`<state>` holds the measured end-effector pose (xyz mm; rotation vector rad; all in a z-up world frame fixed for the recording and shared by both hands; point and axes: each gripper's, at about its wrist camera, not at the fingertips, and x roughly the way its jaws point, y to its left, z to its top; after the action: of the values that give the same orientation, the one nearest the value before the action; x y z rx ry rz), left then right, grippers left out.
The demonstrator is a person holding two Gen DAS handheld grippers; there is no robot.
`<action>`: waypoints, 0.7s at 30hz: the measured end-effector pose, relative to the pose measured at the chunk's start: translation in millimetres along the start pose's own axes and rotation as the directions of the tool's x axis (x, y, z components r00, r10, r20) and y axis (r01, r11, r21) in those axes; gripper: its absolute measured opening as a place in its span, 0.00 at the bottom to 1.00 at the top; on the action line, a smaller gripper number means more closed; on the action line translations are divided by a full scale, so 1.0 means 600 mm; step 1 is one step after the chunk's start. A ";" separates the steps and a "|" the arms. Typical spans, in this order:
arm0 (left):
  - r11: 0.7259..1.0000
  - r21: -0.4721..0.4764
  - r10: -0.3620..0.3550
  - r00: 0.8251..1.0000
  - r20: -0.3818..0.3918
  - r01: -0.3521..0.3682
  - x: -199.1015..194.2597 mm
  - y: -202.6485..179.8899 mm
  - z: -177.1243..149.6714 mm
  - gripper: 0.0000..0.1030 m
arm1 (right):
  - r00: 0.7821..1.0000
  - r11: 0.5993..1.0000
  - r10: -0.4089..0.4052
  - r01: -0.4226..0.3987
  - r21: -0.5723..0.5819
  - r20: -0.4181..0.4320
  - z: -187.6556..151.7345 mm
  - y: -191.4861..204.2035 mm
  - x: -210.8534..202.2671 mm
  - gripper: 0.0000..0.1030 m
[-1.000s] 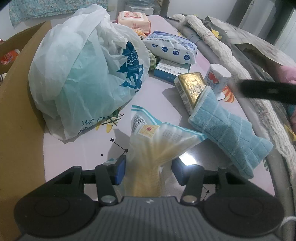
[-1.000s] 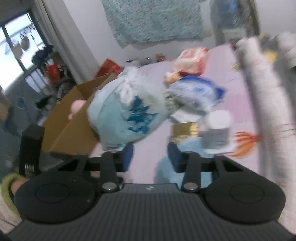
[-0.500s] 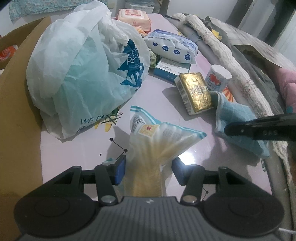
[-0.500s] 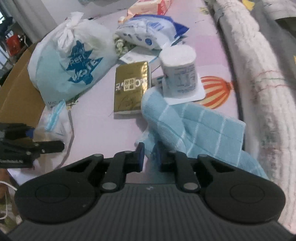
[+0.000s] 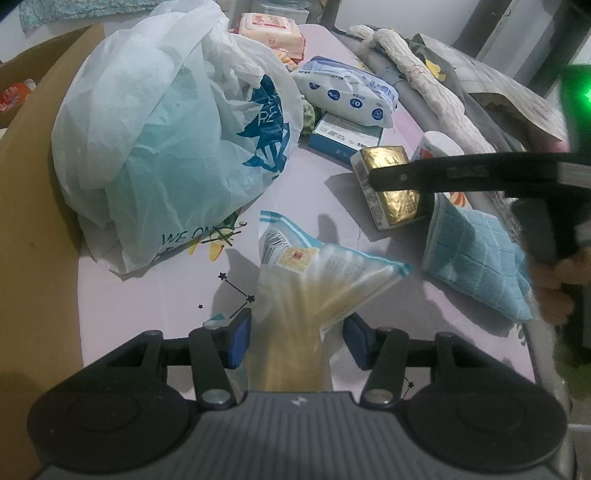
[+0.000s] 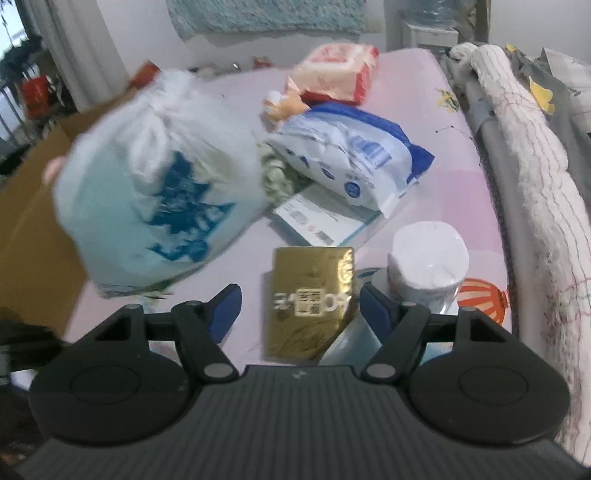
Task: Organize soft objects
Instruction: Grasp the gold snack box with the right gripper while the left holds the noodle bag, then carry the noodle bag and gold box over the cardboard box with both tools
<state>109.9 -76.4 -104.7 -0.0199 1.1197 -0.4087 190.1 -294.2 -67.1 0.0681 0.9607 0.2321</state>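
Observation:
My left gripper (image 5: 295, 332) is shut on the neck of a clear packet of yellowish sticks (image 5: 325, 273), which fans out over the pink table (image 5: 147, 314). In the right wrist view my right gripper (image 6: 299, 314) hangs over a gold foil packet (image 6: 312, 302). Its jaws are opening, the packet lies between them, and the pads do not press on it. In the left wrist view one of its black fingers (image 5: 443, 173) crosses the gold packet (image 5: 399, 210). A bunched blue towel (image 5: 476, 254) lies just right of that packet.
A stuffed white plastic bag (image 5: 173, 140) fills the left of the table, beside a cardboard box (image 5: 29, 221). Behind lie a blue-white wipes pack (image 5: 347, 92), a blue carton (image 5: 343, 138), a pink pack (image 5: 269, 27) and a paper roll (image 6: 428, 258). A rolled white cloth (image 5: 436, 96) edges the right.
My right gripper was shut at the blue towel's edge; it has since opened and moved over the gold packet. The towel now lies bunched further right. The left gripper has kept still.

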 end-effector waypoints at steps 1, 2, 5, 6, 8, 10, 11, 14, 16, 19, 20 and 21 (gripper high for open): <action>1.000 0.000 0.000 1.000 0.000 0.000 0.000 0.000 0.000 0.52 | 1.000 1.000 -0.009 0.009 -0.003 -0.012 -0.001 0.001 0.022 0.69; 1.000 0.000 0.001 1.000 0.000 -0.001 0.000 0.000 0.000 0.52 | 1.000 1.000 -0.018 0.017 -0.008 -0.021 0.002 0.002 0.034 0.69; 1.000 0.003 0.002 1.000 0.000 -0.002 0.002 0.000 -0.001 0.52 | 0.998 0.999 -0.042 0.042 -0.017 -0.042 0.003 0.005 0.059 0.68; 1.000 0.004 0.003 1.000 -0.001 -0.003 0.002 0.000 -0.001 0.52 | 0.998 0.999 -0.045 0.044 -0.019 -0.048 0.003 0.006 0.064 0.66; 1.000 0.003 0.004 1.000 -0.001 -0.004 0.002 0.000 0.000 0.52 | 0.998 0.998 -0.059 0.058 -0.027 -0.038 -0.001 0.007 0.069 0.51; 1.000 0.001 0.005 1.000 0.001 -0.005 0.001 0.001 0.000 0.51 | 0.998 0.998 -0.055 0.054 -0.017 -0.015 -0.002 0.003 0.062 0.51; 1.000 0.001 0.005 1.000 0.006 -0.005 -0.001 0.002 0.001 0.51 | 0.999 0.999 -0.050 0.050 -0.001 0.005 -0.003 -0.001 0.052 0.51; 1.000 -0.013 -0.006 0.999 0.038 0.007 -0.012 0.006 0.003 0.50 | 0.995 1.000 0.011 -0.014 0.028 0.101 -0.009 -0.012 0.009 0.50; 0.999 -0.027 -0.026 0.998 0.061 0.028 -0.022 0.009 0.005 0.49 | 0.982 0.997 0.058 -0.067 0.045 0.178 -0.015 -0.020 -0.026 0.50; 0.997 -0.040 -0.055 0.992 0.110 0.060 -0.043 0.010 0.006 0.49 | 0.949 0.987 0.126 -0.150 0.064 0.289 -0.026 -0.032 -0.083 0.50; 0.996 -0.045 -0.065 0.990 0.126 0.072 -0.050 0.010 0.005 0.49 | 0.939 0.982 0.142 -0.173 0.072 0.314 -0.028 -0.036 -0.101 0.50; 0.995 -0.050 -0.077 0.987 0.141 0.085 -0.057 0.010 0.004 0.49 | 0.928 0.977 0.157 -0.195 0.082 0.337 -0.030 -0.041 -0.115 0.50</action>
<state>100.9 -60.1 -75.0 -0.1417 0.9941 -0.4422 141.3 -334.6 -25.8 0.2909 0.6321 0.3205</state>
